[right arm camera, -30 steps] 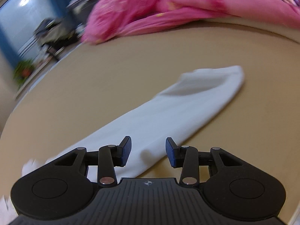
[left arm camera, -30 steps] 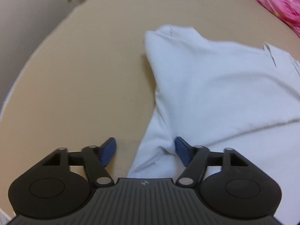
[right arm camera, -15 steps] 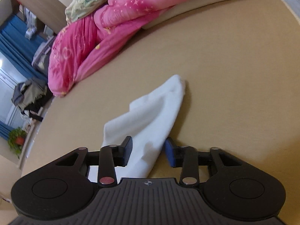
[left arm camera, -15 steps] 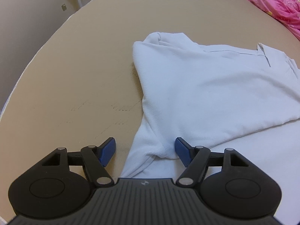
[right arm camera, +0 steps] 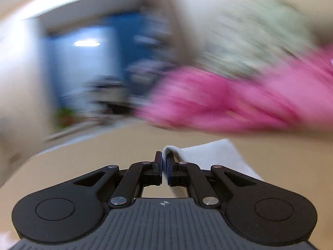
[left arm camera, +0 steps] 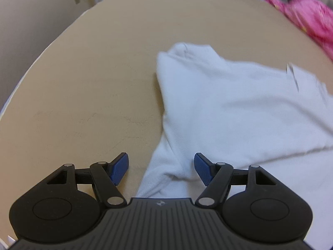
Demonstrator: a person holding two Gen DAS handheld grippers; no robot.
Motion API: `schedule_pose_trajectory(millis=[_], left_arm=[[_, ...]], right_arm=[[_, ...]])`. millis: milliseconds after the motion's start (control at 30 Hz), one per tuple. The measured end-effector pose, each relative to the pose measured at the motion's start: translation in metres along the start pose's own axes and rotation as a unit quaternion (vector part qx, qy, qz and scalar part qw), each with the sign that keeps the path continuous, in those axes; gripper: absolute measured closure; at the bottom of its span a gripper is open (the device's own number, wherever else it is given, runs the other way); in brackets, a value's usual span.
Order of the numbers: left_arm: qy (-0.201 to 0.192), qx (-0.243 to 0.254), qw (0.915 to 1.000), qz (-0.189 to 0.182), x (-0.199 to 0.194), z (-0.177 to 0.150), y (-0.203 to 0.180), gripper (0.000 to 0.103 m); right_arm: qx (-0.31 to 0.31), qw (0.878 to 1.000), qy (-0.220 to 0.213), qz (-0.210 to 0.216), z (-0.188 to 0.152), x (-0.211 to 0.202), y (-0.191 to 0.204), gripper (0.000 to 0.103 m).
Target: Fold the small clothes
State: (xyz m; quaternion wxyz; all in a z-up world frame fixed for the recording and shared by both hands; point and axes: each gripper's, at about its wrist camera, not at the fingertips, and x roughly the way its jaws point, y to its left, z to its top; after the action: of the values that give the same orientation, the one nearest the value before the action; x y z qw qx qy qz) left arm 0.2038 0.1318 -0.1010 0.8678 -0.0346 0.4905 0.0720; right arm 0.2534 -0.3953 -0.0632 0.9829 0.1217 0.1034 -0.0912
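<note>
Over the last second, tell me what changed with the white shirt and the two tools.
The right tool closed on the white shirt's sleeve and swung up, blurring its view. The left tool stayed open, straddling the white shirt near the underarm on the tan surface.

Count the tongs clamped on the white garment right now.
1. The right tongs are shut on a fold of the white garment. The left tongs are open, straddling the garment's sleeve without gripping it.
</note>
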Motion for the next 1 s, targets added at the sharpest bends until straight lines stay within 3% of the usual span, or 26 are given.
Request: schedule_pose_trajectory(millis=[33,100,133,200,267,333,367,500,667,767,833,900,967,1000], left_arm=[[-0.006,-0.014,0.9999,-0.004,-0.004,0.002,0.006,0.027],[-0.012,-0.039,0.9991,-0.012,-0.009,0.005,0.017,0.028],[-0.015,-0.053,0.9984,-0.017,-0.011,0.006,0.023,0.028],[-0.020,-0.074,0.9966,-0.028,-0.015,0.008,0.034,0.029],[-0.023,-0.094,0.9945,-0.040,-0.019,0.009,0.043,0.036],[-0.023,-0.109,0.9919,-0.061,-0.020,0.010,0.050,0.056],[-0.023,-0.115,0.9902,-0.076,-0.021,0.011,0.052,0.067],[-0.030,-0.131,0.9836,-0.120,-0.022,0.016,0.054,0.070],[-0.005,-0.162,0.9700,-0.181,-0.002,0.023,0.053,0.070],[0.015,-0.157,0.9711,-0.179,0.014,0.026,0.044,0.068],[0.020,-0.156,0.9713,-0.178,0.024,0.028,0.040,0.068],[0.017,-0.152,0.9728,-0.174,0.030,0.028,0.036,0.068],[0.011,-0.141,0.9753,-0.170,0.034,0.030,0.028,0.070],[0.008,-0.128,0.9780,-0.165,0.035,0.030,0.022,0.075]], right_arm=[[-0.022,0.998,-0.002,0.056,-0.002,-0.010,0.038,0.100],[-0.062,0.980,0.019,0.189,-0.021,-0.036,0.121,0.099],[-0.070,0.969,0.041,0.233,-0.034,-0.044,0.148,0.099],[-0.095,0.933,0.138,0.320,-0.078,-0.056,0.203,0.095],[-0.132,0.896,0.258,0.336,-0.125,-0.055,0.234,0.090],[-0.149,0.866,0.346,0.329,-0.153,-0.054,0.238,0.090],[-0.156,0.858,0.367,0.324,-0.157,-0.057,0.234,0.090],[-0.188,0.871,0.341,0.300,-0.121,-0.076,0.190,0.076],[-0.170,0.911,0.297,0.230,-0.071,-0.082,0.113,0.064],[-0.119,0.935,0.290,0.167,-0.073,-0.076,0.067,0.064],[-0.112,0.934,0.314,0.124,-0.077,-0.067,0.057,0.064],[-0.073,0.950,0.276,0.124,-0.067,-0.067,0.050,0.064],[-0.055,0.951,0.279,0.122,-0.068,-0.061,0.046,0.064],[-0.058,0.951,0.284,0.109,-0.072,-0.058,0.046,0.064]])
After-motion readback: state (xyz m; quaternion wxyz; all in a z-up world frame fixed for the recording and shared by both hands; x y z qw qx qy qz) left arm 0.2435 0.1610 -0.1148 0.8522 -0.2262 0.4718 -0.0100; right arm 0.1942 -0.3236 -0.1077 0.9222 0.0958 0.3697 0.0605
